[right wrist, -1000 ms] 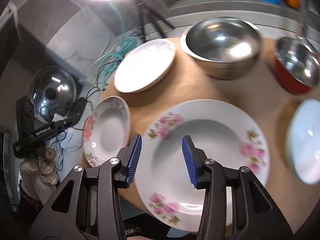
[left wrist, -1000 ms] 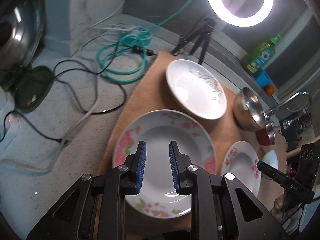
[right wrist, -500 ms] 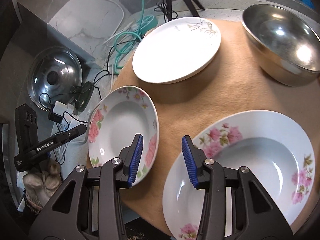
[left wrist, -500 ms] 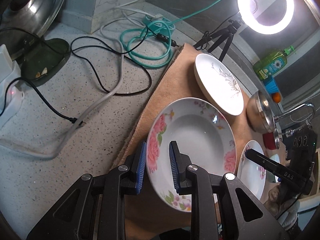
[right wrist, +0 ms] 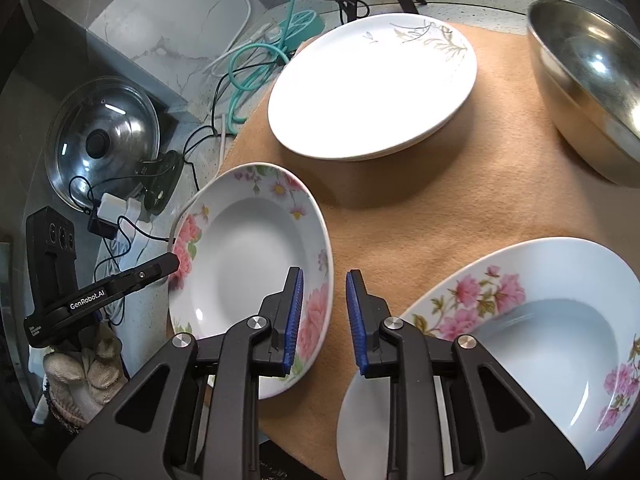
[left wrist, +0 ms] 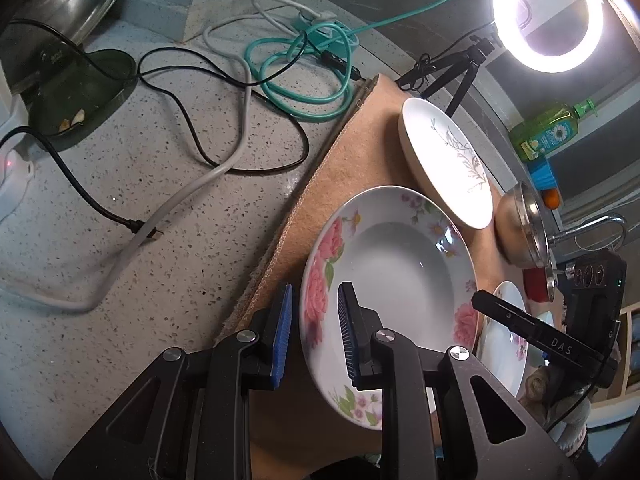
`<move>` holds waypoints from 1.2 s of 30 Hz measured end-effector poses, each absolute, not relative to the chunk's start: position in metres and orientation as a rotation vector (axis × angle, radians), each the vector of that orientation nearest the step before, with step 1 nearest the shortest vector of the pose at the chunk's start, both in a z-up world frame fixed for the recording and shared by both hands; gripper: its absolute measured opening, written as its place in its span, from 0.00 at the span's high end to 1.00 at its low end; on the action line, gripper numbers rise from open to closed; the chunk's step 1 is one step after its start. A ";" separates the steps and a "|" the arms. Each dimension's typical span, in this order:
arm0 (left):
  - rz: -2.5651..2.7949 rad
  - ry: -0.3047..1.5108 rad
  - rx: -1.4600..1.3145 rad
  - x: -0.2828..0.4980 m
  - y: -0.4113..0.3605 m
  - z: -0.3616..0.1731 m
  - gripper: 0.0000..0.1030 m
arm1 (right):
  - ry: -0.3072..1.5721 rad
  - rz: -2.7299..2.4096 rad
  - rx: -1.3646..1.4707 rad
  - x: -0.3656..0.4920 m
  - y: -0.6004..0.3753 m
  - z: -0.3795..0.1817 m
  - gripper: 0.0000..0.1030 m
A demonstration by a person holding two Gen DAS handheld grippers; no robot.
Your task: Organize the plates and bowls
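Note:
A pink-flowered deep plate (left wrist: 404, 276) lies on the tan mat (left wrist: 360, 152). My left gripper (left wrist: 314, 332) is open with its jaws straddling that plate's left rim. The plate also shows in the right wrist view (right wrist: 256, 256), where the left gripper's tip (right wrist: 160, 270) reaches its left rim. My right gripper (right wrist: 322, 316) is open and empty between this plate and a second flowered deep plate (right wrist: 532, 336) at lower right. A white plate with a grey sprig (right wrist: 372, 84) lies behind.
A steel bowl (right wrist: 592, 92) stands at the mat's far right. Tangled cables (left wrist: 224, 92) and a teal hose (left wrist: 312, 68) lie on the speckled counter left of the mat. A pot lid (right wrist: 102, 140), a ring light (left wrist: 548, 16) and a soap bottle (left wrist: 548, 132) stand behind.
My left gripper moved left from over the plate's bowl to straddle its left rim. My right gripper shifted left off the second flowered plate into the gap between the two.

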State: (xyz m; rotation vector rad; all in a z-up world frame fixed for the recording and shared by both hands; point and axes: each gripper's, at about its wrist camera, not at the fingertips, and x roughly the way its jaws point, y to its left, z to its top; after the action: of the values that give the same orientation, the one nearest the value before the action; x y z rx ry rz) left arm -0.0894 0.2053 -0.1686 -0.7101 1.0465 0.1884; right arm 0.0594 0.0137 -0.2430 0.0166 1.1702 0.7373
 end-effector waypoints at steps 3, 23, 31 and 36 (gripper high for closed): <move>0.184 1.056 -0.703 -0.087 0.205 -0.171 0.83 | 1.185 0.736 0.013 0.061 0.017 -0.247 0.83; 0.179 1.062 -0.667 -0.082 0.197 -0.166 0.84 | 1.185 0.745 0.026 0.059 0.018 -0.248 0.89; 0.168 1.036 -0.643 -0.080 0.190 -0.147 0.84 | 1.159 0.747 0.061 0.053 0.005 -0.231 0.89; 0.131 1.027 -0.621 -0.073 0.177 -0.138 0.84 | 1.146 0.727 0.089 0.049 -0.016 -0.222 0.89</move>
State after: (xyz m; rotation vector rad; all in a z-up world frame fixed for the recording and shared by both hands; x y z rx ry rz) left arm -0.0729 0.1774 -0.1375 -0.6210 1.0269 0.1307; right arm 0.0488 -0.0165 -0.2216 0.0892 1.1463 0.7268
